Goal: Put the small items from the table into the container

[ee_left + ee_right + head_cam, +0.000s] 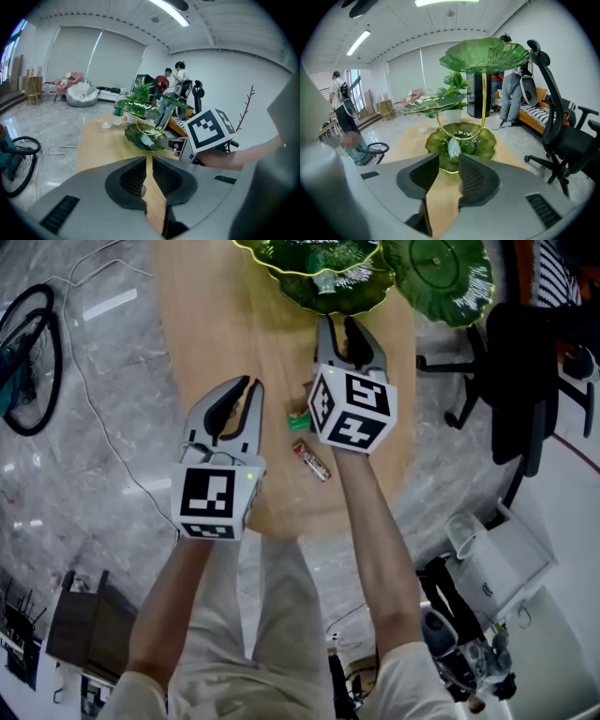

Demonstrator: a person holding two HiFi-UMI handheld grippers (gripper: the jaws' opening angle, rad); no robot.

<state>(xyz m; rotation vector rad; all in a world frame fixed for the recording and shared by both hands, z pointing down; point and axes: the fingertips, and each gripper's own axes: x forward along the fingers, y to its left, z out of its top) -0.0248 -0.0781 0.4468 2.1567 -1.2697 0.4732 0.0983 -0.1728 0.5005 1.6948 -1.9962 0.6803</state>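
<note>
Only the head view shows you the small items lying on the wooden table (206, 315): a green piece (298, 421) and a wrapped bar (311, 460). Both are between your two grippers, close beside the right gripper (339, 322). The bar lies flat, and its long axis is slanted from upper left to lower right in that view. The green piece is too small to tell its direction. Neither gripper view shows these two.

The right gripper view shows more clearly a pale packet (453, 149) in the lowest leaf dish (485, 140) of the green tiered stand. Its long axis runs almost straight away from that gripper, toward the gold stem. In the left gripper view the same packet lies slanted.

Your right claw is spread a moderate way, with only bare table between the pads. Your left gripper (146, 161) has its pads nearly together, with a thin slit of wood showing, and it pinches nothing. Only the left gripper view shows a bottle (118, 112) and a glass (106, 123) at the far end of the table.
</note>
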